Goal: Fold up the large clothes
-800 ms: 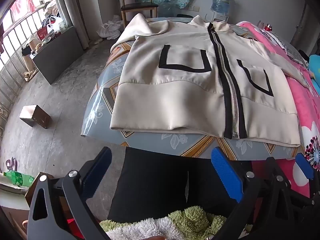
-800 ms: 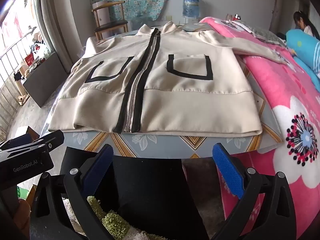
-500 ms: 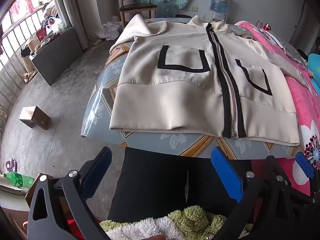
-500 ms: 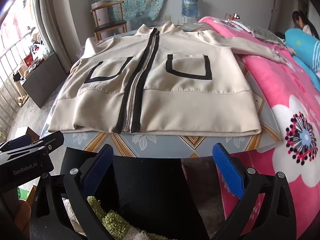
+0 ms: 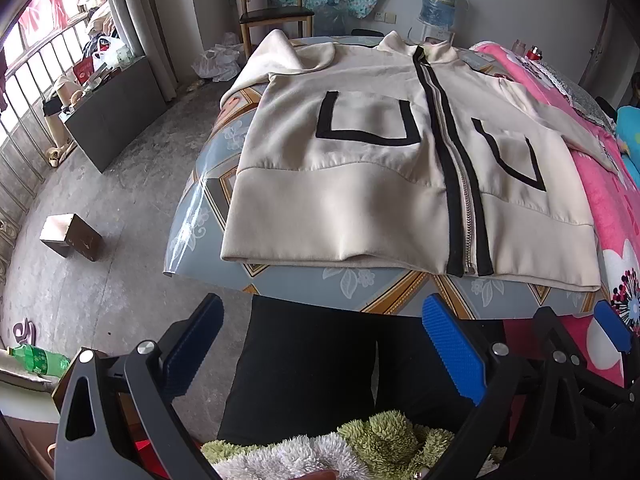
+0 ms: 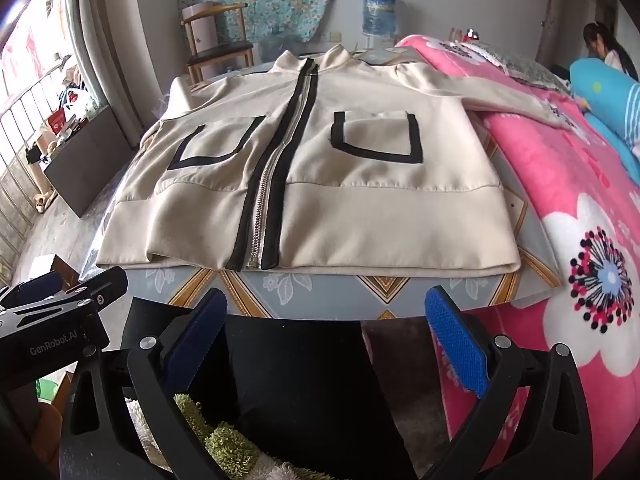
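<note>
Jacket in cream, zipped and front up, lies flat on the tiled-pattern surface; left tool and right tool hover short of its hem, both spread wide.

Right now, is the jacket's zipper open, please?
No, in the right wrist view the zipper runs closed from collar to hem of the jacket.

Cream jacket flat on table
</note>
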Tool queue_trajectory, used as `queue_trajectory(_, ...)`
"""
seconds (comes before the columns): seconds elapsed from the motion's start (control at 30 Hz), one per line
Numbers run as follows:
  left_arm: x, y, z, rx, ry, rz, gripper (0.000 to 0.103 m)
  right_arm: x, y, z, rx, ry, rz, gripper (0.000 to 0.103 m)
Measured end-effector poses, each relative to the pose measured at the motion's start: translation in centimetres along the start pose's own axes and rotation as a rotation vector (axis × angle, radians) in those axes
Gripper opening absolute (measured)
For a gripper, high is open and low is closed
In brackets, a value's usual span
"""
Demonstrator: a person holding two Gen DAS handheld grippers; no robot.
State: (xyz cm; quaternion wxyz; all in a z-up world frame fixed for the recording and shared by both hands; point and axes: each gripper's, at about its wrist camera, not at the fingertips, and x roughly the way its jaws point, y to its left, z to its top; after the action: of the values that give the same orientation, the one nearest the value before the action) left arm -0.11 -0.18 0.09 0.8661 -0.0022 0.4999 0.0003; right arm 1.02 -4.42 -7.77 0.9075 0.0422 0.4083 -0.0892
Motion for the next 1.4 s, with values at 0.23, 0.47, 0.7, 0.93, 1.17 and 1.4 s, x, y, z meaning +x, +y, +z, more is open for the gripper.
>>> queue_trajectory(0.23, -0.05, -0.02, 0.08, 0.002, -0.002, 0.004, 0.098, 0.14, -0.56, 0.15, 0.005, -0.002, -0.002, 0.096)
queue_trajectory(0.47, -0.10, 0.13, 0.11, 0.001, -0.002, 0.006, 0.098, 0.14, -0.55, 0.21, 0.004, -0.001, -0.007, 0.096)
queue_trajectory(0.7, 0.00, 0.18, 0.15, 0.000, -0.001, 0.010, 0.098, 0.16, -0.59, 0.19, 0.005, -0.004, -0.011, 0.096)
queue_trajectory(0.93, 0.13, 0.13, 0.15, 0.000, 0.000, 0.011, 0.098, 0.19, -0.62, 0.22, 0.006, -0.005, -0.013, 0.096)
queue_trajectory(1.17, 0.19, 0.11, 0.10, 0.000, 0.001, 0.011, 0.098, 0.22, -0.62, 0.22, 0.006, -0.006, -0.013, 0.096)
queue_trajectory(1.4, 0.26, 0.09, 0.09, 0.000, 0.002, 0.011, 0.098, 0.18, -0.61, 0.15, 0.006, -0.005, -0.014, 0.096)
